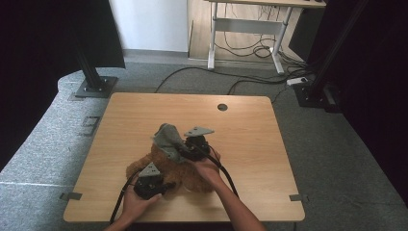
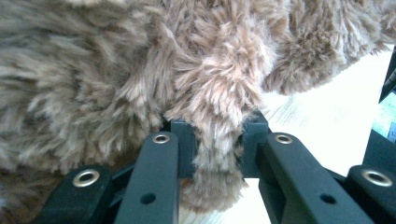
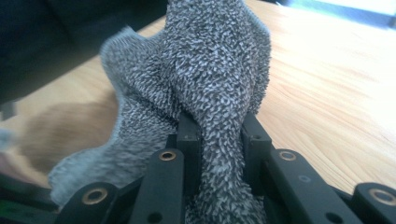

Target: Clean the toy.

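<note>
We are finding the high view evenly lit, its side edges falling dark. Glare is whitening the desk (image 2: 327, 116) in the left gripper view. Blur is softening the right gripper view's left edge.

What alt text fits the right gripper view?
The right gripper is shut on a fold of grey knit cloth, which bunches up between its black jaws. Behind lies the wooden table, with blurred brown fur at left.

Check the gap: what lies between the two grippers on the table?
In the high view, brown plush fur lies between the left gripper and right gripper, which pinches grey cloth.
</note>
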`<action>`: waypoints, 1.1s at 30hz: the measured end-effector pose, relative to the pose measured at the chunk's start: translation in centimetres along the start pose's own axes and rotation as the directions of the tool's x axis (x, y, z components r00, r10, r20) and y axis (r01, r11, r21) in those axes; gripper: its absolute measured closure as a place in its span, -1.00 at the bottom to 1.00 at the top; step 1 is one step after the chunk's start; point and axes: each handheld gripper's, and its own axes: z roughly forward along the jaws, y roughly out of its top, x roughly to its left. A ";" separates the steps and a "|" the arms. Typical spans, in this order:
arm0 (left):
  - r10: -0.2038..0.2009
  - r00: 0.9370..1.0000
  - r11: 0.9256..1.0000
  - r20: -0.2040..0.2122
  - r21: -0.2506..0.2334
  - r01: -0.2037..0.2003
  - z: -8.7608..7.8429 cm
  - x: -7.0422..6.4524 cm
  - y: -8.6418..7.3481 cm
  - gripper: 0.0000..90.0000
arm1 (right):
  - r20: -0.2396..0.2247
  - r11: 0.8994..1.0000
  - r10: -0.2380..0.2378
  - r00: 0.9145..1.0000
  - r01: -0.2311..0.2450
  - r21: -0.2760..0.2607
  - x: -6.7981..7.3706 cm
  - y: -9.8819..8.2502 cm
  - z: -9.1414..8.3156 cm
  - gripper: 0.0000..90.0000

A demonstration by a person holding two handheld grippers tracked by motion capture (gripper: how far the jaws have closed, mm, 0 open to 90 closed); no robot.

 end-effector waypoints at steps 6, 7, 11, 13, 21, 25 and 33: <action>-0.004 1.000 1.000 0.004 0.000 0.004 0.1 0.0 -0.1 0.63 | 0.018 0.995 0.089 0.996 -0.090 0.038 -3.7 -2.1 -1.0 0.65; -0.003 1.000 1.000 0.005 0.002 0.003 0.1 0.0 -0.1 0.63 | 0.018 0.994 0.098 0.995 -0.099 0.040 -4.2 -2.6 -1.3 0.65; -0.002 1.000 1.000 0.006 0.006 0.002 0.2 0.0 -0.1 0.63 | 0.001 0.988 0.148 0.989 -0.148 0.038 -5.7 -4.1 -2.6 0.65; -0.003 1.000 1.000 0.007 0.006 0.003 0.2 0.0 -0.1 0.63 | 0.002 0.987 0.154 0.988 -0.153 0.040 -6.3 -4.8 -3.1 0.65; -0.004 1.000 1.000 0.009 0.007 0.003 0.1 -0.1 -0.2 0.62 | 0.011 0.980 0.190 0.982 -0.190 0.055 -8.1 -7.8 -4.8 0.65; -0.004 1.000 1.000 0.012 0.009 0.004 -0.1 -0.1 -0.5 0.62 | 0.005 0.979 0.196 0.981 -0.196 0.061 -8.7 -9.5 -5.7 0.65; -0.003 1.000 1.000 0.016 0.014 0.003 -0.2 -0.1 -0.6 0.62 | 0.013 0.972 0.222 0.975 -0.222 0.083 -9.5 -12.1 -7.6 0.65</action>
